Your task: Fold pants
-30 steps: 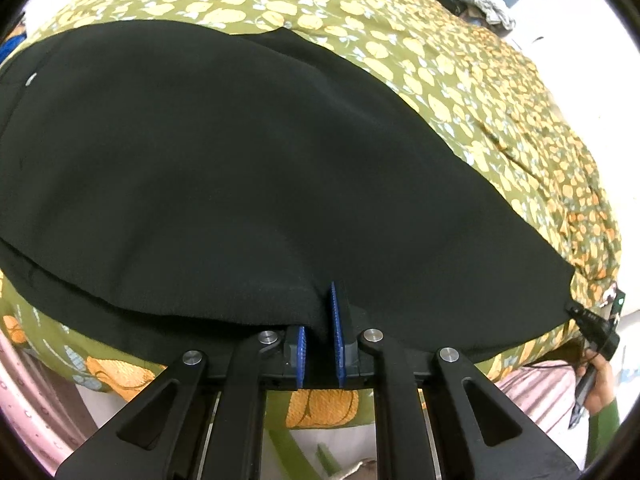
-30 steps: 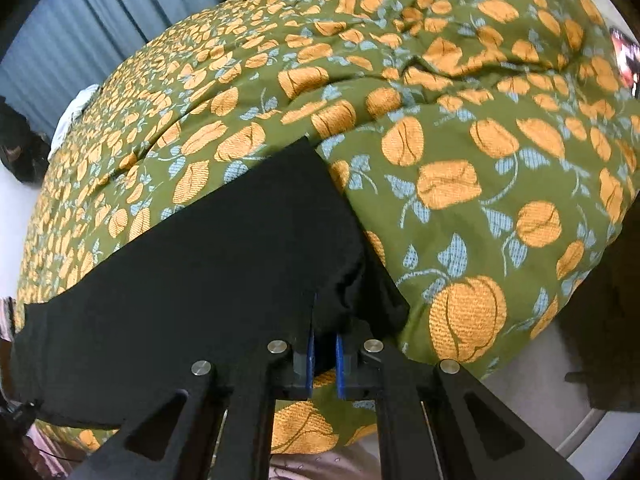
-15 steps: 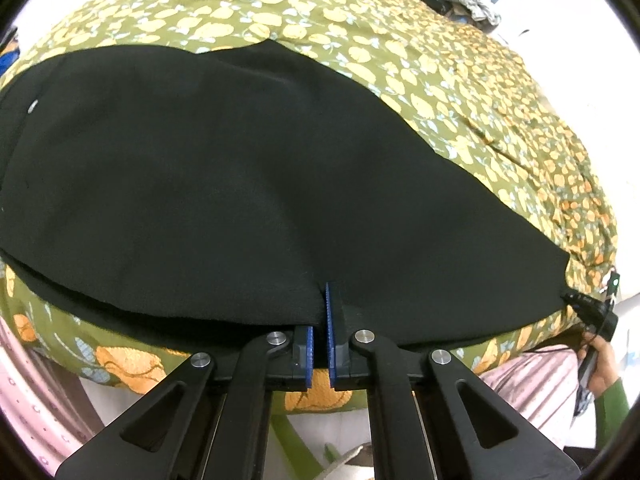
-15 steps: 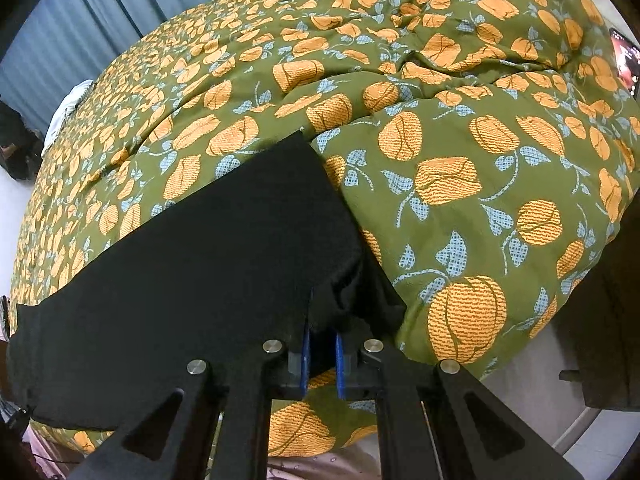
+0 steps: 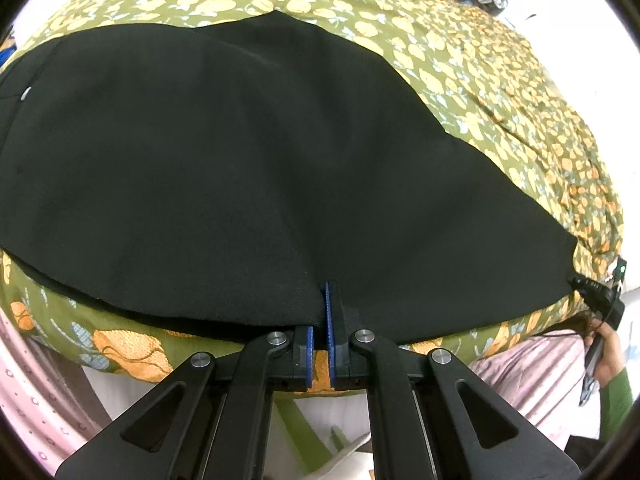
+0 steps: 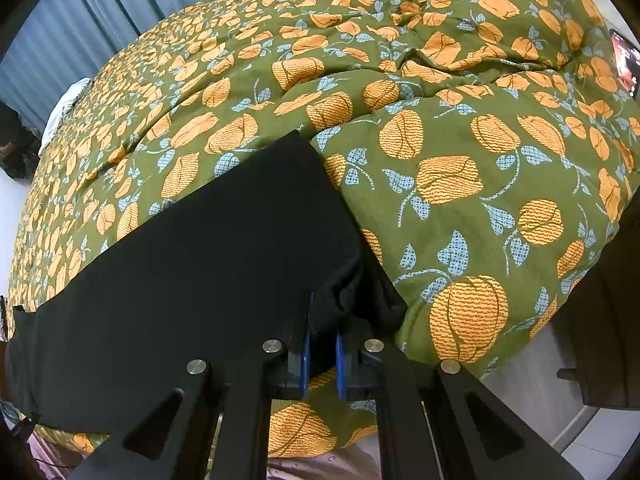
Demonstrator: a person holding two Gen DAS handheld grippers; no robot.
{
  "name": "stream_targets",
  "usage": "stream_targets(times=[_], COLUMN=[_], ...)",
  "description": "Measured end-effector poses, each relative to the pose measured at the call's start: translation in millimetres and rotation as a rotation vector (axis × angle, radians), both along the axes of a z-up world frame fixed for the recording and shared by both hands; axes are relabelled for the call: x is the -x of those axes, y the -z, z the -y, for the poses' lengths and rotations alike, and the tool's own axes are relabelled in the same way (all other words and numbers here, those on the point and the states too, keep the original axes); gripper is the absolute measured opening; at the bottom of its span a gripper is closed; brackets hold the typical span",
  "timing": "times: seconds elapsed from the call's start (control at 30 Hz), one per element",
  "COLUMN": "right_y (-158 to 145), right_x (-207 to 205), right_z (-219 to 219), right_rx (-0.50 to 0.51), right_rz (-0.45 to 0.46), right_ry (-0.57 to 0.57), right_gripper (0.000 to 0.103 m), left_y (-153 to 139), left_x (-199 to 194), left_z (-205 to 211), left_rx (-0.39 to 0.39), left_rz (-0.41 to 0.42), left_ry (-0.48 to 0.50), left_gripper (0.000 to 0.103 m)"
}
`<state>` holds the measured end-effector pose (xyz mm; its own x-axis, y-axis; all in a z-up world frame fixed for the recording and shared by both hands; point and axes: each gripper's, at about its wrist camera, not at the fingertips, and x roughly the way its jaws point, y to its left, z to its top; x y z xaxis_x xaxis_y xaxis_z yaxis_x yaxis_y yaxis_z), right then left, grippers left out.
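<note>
One pair of black fabric pants (image 5: 248, 168) lies on one olive-green bedspread printed with orange flowers (image 6: 460, 128). Two black two-finger grippers with blue pads are in view, the left gripper (image 5: 319, 322) and the right gripper (image 6: 322, 344). One lit phone screen (image 6: 626, 62) rests at the bedspread's far edge.

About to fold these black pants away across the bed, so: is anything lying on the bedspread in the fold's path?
Nothing visible does. Beyond the pants only bare floral bedspread shows; a phone lies far off at its right edge.
</note>
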<state>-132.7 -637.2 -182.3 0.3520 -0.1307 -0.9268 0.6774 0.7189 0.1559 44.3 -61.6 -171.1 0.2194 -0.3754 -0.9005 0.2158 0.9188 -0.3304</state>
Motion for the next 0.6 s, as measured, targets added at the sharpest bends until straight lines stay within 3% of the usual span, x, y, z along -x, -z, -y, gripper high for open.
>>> stream_targets(times=[0.2,0.23,0.27,0.3,0.37,0.4,0.47,0.53,0.6], right_y=[-2,-3,-6,-9,-21,-26,-42,-53,-70], right_x=[-3,-3,-3,-1,6,11,26,38,46], right_z=[-3,-4,-5,-6,-10,-12,-18,-22,-34], right_rx=[0.021,0.03,0.041,0.046,0.048,0.068,0.147,0.203,0.303], right_rz=[-0.012,-0.012,-0.001,0.016,0.095,0.112,0.146,0.165,0.162], right_ry=[-0.008,-0.012,-0.021,-0.027,-0.034,-0.019,0.038,0.081,0.122], right_gripper=[0.01,0.014,0.02,0.036,0.059,0.072,0.087,0.087,0.087], left_y=[1,1,2,2,-1,-5,-14,-32,-55], left_x=[1,0,1,2,5,9,16,22,19], left_z=[-1,-2,-4,-6,-14,-22,-43,-74,-100], left_rx=[-0.012,-0.017,-0.029,-0.038,-0.047,-0.06,-0.073,-0.056,-0.079], left_rz=[-0.01,-0.018,-0.031,-0.042,-0.056,-0.063,-0.069,-0.053,0.039], left_ry=[0.008,0.004,-0.004,-0.007,-0.011,-0.018,-0.045,-0.099,-0.152], left_gripper=[0.005,0.011,0.018,0.021,0.042,0.047,0.052,0.052,0.054])
